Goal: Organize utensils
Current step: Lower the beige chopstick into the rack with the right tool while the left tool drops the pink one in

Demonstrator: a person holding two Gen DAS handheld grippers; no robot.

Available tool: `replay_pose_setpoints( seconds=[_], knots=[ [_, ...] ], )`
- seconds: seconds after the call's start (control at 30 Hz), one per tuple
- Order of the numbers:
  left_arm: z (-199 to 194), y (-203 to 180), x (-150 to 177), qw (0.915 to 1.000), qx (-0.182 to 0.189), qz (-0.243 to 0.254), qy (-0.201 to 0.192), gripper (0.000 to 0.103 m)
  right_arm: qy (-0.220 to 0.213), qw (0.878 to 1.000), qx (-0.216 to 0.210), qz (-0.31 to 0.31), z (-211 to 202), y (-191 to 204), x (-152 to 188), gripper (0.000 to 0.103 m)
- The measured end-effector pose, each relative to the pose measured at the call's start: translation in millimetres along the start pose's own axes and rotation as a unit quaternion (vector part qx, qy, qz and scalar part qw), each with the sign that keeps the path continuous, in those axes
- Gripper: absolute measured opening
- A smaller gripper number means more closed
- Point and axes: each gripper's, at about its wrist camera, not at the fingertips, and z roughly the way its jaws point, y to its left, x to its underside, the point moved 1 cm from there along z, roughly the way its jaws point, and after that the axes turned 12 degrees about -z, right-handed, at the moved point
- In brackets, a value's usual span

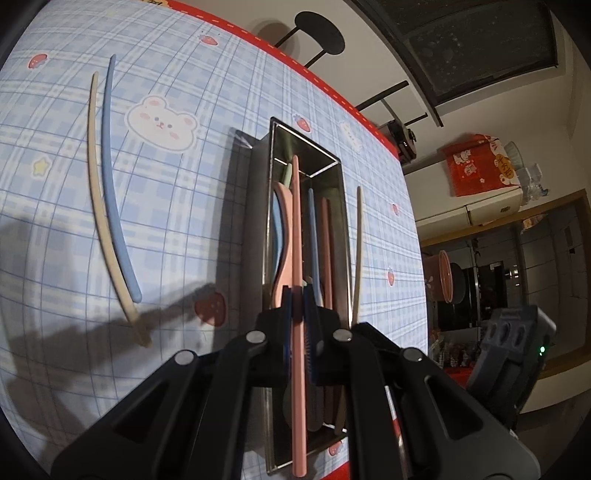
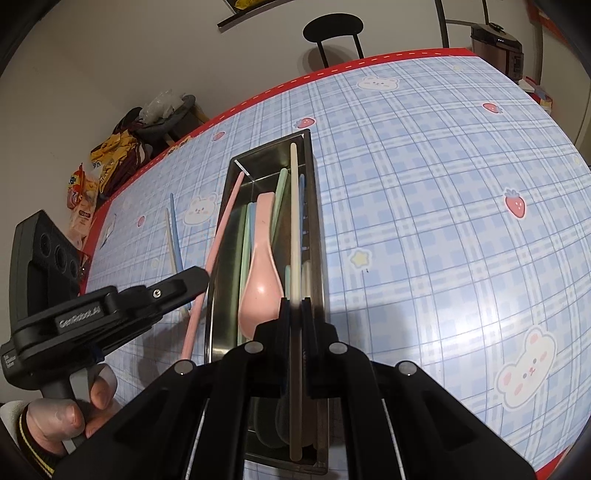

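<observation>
- Loose on the blue plaid tabletop [image 1: 192,206]: cream chopstick [image 1: 96,206] and blue chopstick [image 1: 112,192], side by side, left of the tray.
- Rectangular steel tray [image 2: 317,229] holding pink spoon [image 2: 260,280], green and blue sticks.
- Left gripper [image 1: 297,299] jaws clamped on long pink chopstick [image 1: 297,221] above tray.
- Right gripper [image 2: 294,306] jaws clamped on pale cream chopstick [image 2: 294,206] inside tray's right edge.

A blue plaid cloth [image 2: 424,221] with bears and strawberries, edged in red, covers the bench. A black stool [image 2: 333,27] stands beyond it on a pale floor [image 2: 110,55]. Snack bags [image 2: 110,155] lie by the edge; a cooker [image 2: 496,44] sits far right.
</observation>
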Motion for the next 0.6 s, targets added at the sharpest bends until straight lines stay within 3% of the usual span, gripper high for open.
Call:
replay_pose_setpoints(
  seconds=[0.47, 0.53, 0.6],
  knots=[
    [7, 2, 5, 1.0000, -0.009, -0.001, 0.001, 0.009, 0.004, 1.000, -0.003, -0.008, 2, 5, -1, 0.007],
    [5, -1, 4, 1.0000, -0.007, 0.003, 0.003, 0.020, 0.003, 1.000, 0.007, -0.012, 0, 6, -4, 0.008],
    [-3, -5, 2, 0.9999, -0.008, 0.010, -0.003, 0.028, -0.002, 1.000, 0.008, -0.011, -7, 6, -8, 0.016]
  ],
)
